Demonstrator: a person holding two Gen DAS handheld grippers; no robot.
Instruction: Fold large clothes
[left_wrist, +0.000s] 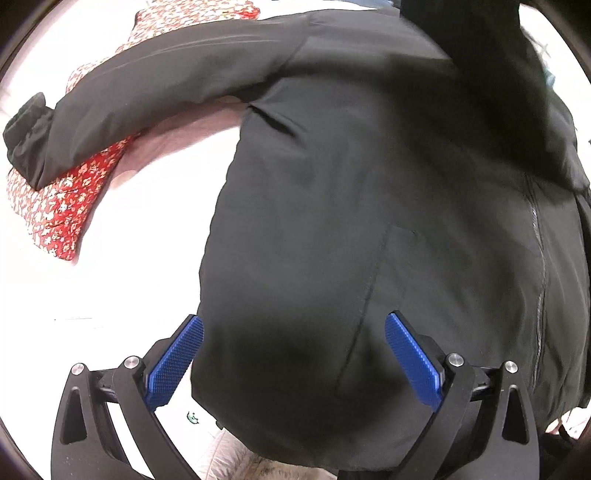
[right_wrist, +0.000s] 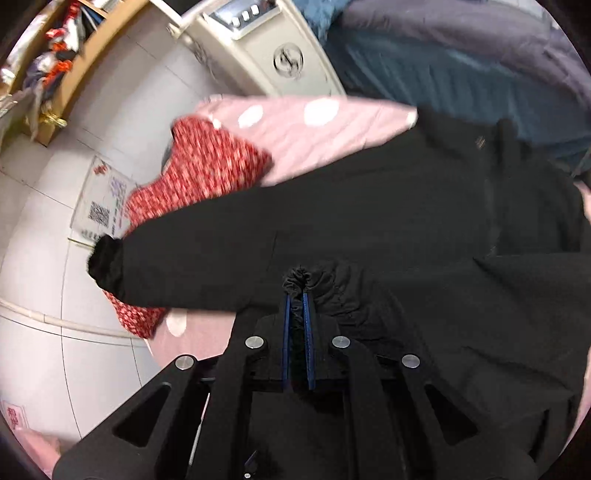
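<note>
A large black jacket (left_wrist: 369, 184) lies spread on a pink bed cover, one sleeve (left_wrist: 122, 110) stretched out to the left over a red floral garment (left_wrist: 62, 210). My left gripper (left_wrist: 293, 332) is open above the jacket's lower body, blue pads (left_wrist: 177, 360) wide apart, holding nothing. In the right wrist view the jacket (right_wrist: 406, 206) fills the middle, its sleeve (right_wrist: 184, 258) reaching left with the cuff over the bed's edge. My right gripper (right_wrist: 296, 295) is shut on a bunched black cuff (right_wrist: 301, 275) of the jacket, lifted over the jacket's body.
The pink cover with white dots (right_wrist: 314, 125) carries the red floral garment (right_wrist: 207, 173). A white appliance (right_wrist: 266, 48) and dark blue bedding (right_wrist: 461, 66) lie beyond. White floor tiles (right_wrist: 48, 206) with a paper sheet (right_wrist: 99, 203) and a wooden shelf (right_wrist: 74, 62) are at left.
</note>
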